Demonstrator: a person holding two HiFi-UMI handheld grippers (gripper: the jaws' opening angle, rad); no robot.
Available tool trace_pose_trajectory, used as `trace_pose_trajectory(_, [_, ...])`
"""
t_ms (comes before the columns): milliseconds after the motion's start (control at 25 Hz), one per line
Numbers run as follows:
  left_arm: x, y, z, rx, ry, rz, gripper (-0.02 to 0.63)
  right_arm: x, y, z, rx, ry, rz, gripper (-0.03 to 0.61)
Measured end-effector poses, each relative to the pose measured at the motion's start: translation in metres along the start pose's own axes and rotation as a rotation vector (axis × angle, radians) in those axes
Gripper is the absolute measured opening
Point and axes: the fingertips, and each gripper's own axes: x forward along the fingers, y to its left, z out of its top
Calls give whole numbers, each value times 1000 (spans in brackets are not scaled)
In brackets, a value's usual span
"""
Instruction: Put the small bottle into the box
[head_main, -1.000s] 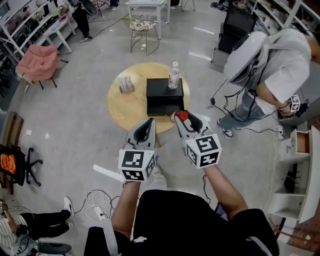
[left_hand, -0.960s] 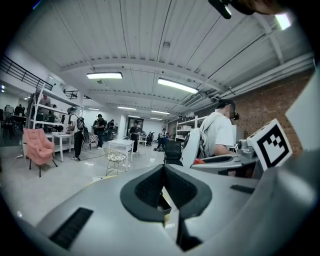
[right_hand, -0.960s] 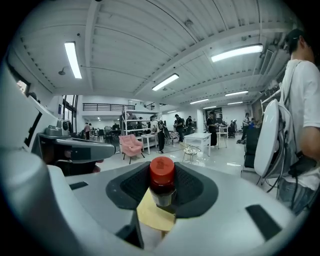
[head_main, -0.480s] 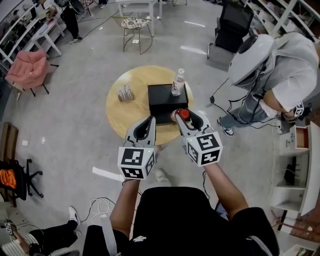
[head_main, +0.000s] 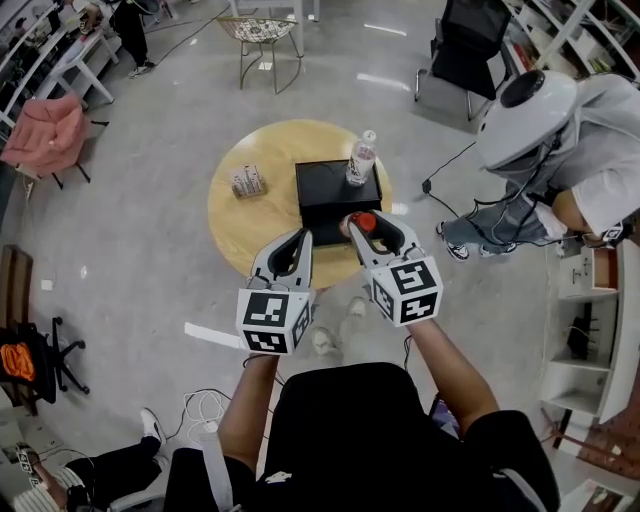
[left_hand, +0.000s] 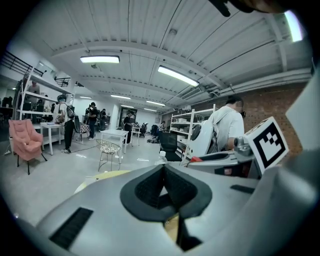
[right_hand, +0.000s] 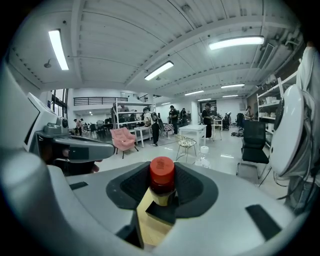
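Both grippers moved up to the round table (head_main: 235, 225) since a second ago. Your right gripper (head_main: 366, 228) clamps the red-capped small bottle (head_main: 363, 221) over the near edge of the black box (head_main: 325, 185). Your left gripper (head_main: 302, 238) sits alongside, jaws together, empty.

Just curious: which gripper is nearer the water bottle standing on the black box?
Right. The right gripper is directly before the water bottle; the left gripper sits farther left.

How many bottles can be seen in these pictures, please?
2. A small red-capped bottle is held in the right gripper. A clear bottle stands on the black box on the round table. Others may be hidden.
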Motion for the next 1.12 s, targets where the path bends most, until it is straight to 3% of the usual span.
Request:
trace_pose_trajectory(480, [58,30,-21,-58,60,22,11,56,-34,-25,7,91,24,138])
trace_pose_trajectory(1120, [126,72,-94,-157,219,85,11,137,-61,-107,45,271,98,138])
